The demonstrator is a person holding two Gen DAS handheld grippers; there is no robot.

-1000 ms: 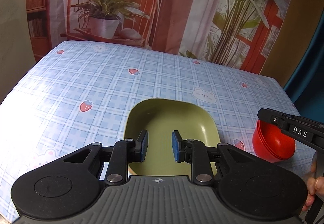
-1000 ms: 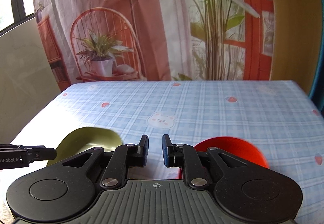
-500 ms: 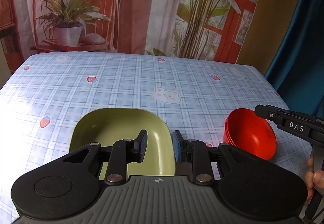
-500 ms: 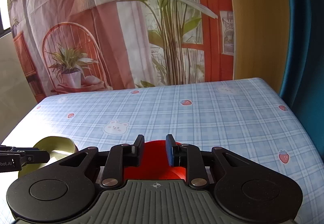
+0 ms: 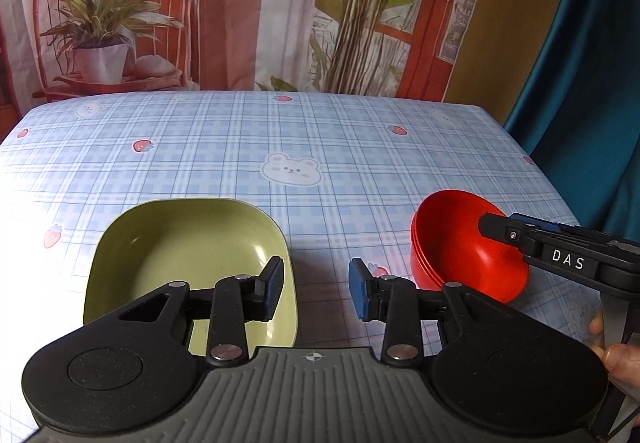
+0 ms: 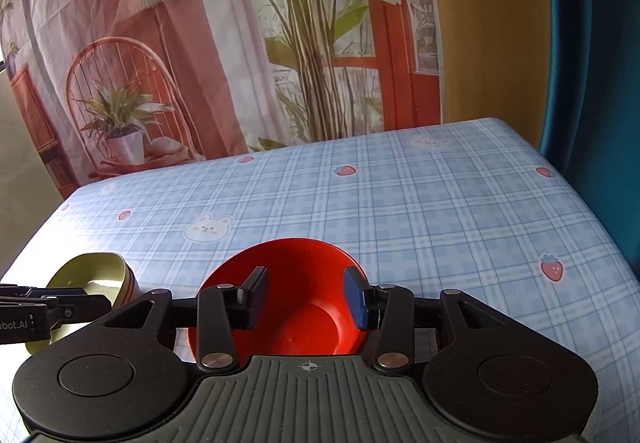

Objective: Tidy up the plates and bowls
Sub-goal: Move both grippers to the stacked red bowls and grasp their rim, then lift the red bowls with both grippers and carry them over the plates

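The tabletop (image 5: 320, 147), under a blue checked cloth, carries a green square plate (image 5: 176, 243) near left and stacked red bowls (image 5: 452, 243) near right. The left hand-held gripper (image 5: 316, 287) straddles the plate's right rim, jaws just widened, gripping nothing. The right hand-held gripper (image 6: 304, 295) hovers over the bowls, jaws likewise parting, empty. A shallow pinch could let either rim slip, or lift only the top bowl.

Right tongs (image 6: 304, 301): jaws just opening, empty, above red bowl (image 6: 280, 323). Green bowls (image 6: 96, 275) left, beside left tongs (image 6: 80, 309). Table (image 6: 400, 203) beyond.
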